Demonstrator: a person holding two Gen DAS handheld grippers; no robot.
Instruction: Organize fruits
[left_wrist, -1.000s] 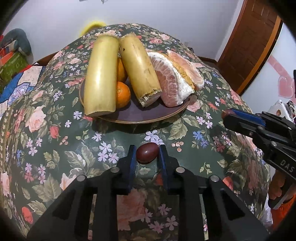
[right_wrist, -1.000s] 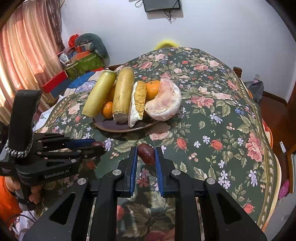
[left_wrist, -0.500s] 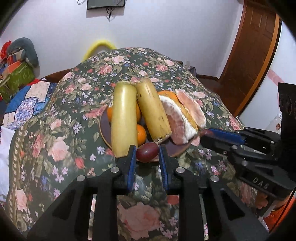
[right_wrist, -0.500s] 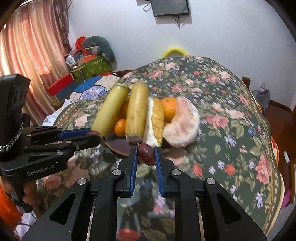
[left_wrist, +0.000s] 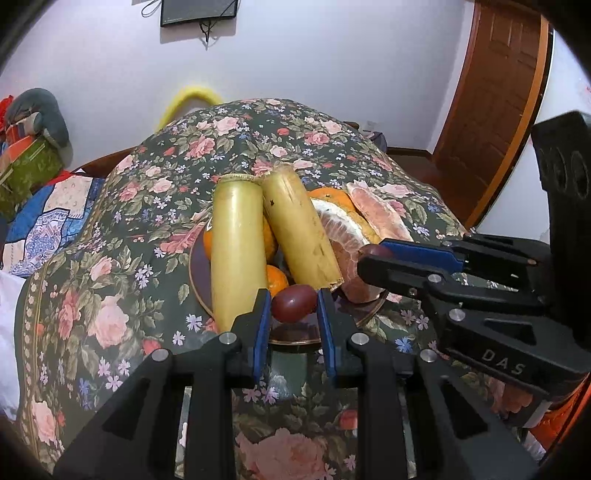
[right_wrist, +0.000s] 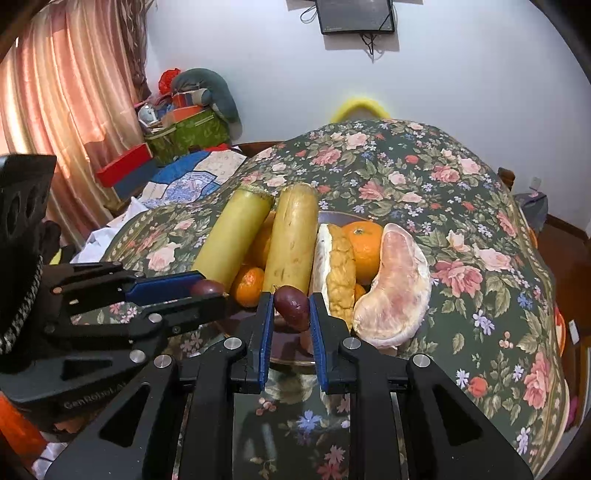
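Dark red and smooth, a small fruit (left_wrist: 293, 302) sits pinched between the blue pads of the left tongs (left_wrist: 291, 308), and a second small fruit (right_wrist: 291, 307) of the same colour is clamped the same way in the right tongs (right_wrist: 291, 314). A second ago both tongs held their fruit low over the flowered cloth, short of the plate; now each has come up and forward, so the two fruits hang just over the near rim of the brown plate (left_wrist: 295, 338). That suggests the carry is nearly over and only the release remains.

The plate stands near the middle of the counter (left_wrist: 122, 236) and is already crowded: two long yellow-green stalks (left_wrist: 236, 243) lie side by side across it, with oranges (right_wrist: 364, 245) tucked beneath and behind them and peeled pomelo pieces (right_wrist: 395, 286) toward its right side. The only bare patch seems to be the near edge, below both fruits.

Both tongs converge on that one small spot, so they may crowd each other. Round, smooth fruit will likely roll once freed, so a low release against the stalks or oranges looks safest.
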